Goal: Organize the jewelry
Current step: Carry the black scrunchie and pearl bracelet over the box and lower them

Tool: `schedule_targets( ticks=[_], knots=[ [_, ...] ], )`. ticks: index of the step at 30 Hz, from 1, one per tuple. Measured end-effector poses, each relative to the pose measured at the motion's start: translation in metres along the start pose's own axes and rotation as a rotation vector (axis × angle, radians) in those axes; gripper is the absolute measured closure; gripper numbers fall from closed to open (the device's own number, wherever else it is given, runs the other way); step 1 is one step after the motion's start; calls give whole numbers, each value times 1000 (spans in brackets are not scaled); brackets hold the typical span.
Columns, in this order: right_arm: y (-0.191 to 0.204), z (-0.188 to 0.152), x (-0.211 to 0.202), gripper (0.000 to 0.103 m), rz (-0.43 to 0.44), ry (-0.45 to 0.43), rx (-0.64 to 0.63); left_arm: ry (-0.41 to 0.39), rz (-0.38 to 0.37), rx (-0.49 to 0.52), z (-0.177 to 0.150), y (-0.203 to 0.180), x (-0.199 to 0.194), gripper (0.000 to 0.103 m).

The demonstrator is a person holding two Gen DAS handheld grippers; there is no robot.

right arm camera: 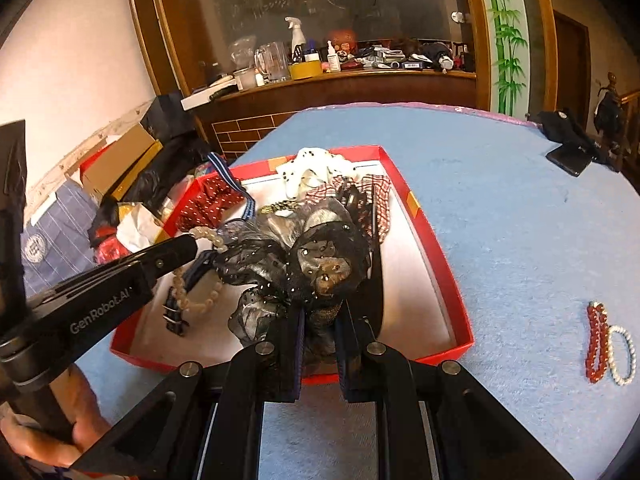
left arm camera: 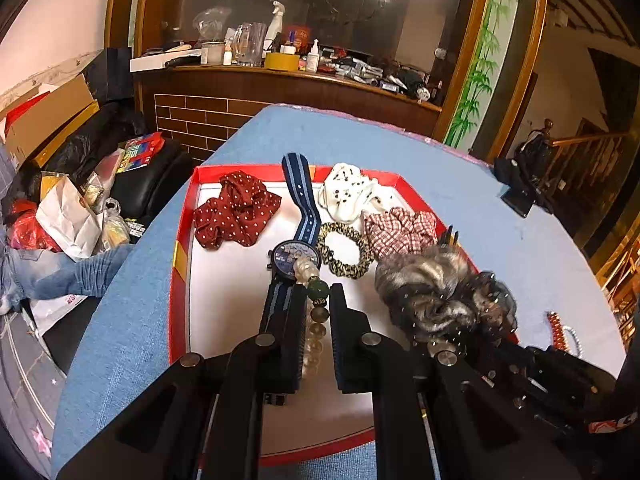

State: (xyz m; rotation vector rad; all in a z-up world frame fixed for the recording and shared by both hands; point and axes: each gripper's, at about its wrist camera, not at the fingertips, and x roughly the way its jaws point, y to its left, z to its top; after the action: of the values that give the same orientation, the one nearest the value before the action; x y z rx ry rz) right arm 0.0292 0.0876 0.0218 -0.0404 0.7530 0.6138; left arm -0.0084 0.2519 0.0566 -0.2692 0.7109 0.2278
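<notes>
A red tray with a white floor lies on the blue cloth. My left gripper is shut on a bead bracelet of green, brown and clear beads. It is held just above a blue-strapped watch in the tray. In the right wrist view the bracelet hangs in a loop from the left gripper. My right gripper is shut on a grey and black lace scrunchie, held over the tray's near right part. That scrunchie hides the right fingertips in the left wrist view.
In the tray lie a red dotted scrunchie, a white one, a checked one and a leopard one. A red bracelet and a pearl bracelet lie on the cloth. A phone on a stand sits far right.
</notes>
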Motion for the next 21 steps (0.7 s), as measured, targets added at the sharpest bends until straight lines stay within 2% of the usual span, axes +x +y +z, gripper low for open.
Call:
schedule_targets(
  ticks=[21],
  knots=[
    [-8,-5,1,87,-33,-2,10,40,26,31,-5,-7,11,92]
  ],
)
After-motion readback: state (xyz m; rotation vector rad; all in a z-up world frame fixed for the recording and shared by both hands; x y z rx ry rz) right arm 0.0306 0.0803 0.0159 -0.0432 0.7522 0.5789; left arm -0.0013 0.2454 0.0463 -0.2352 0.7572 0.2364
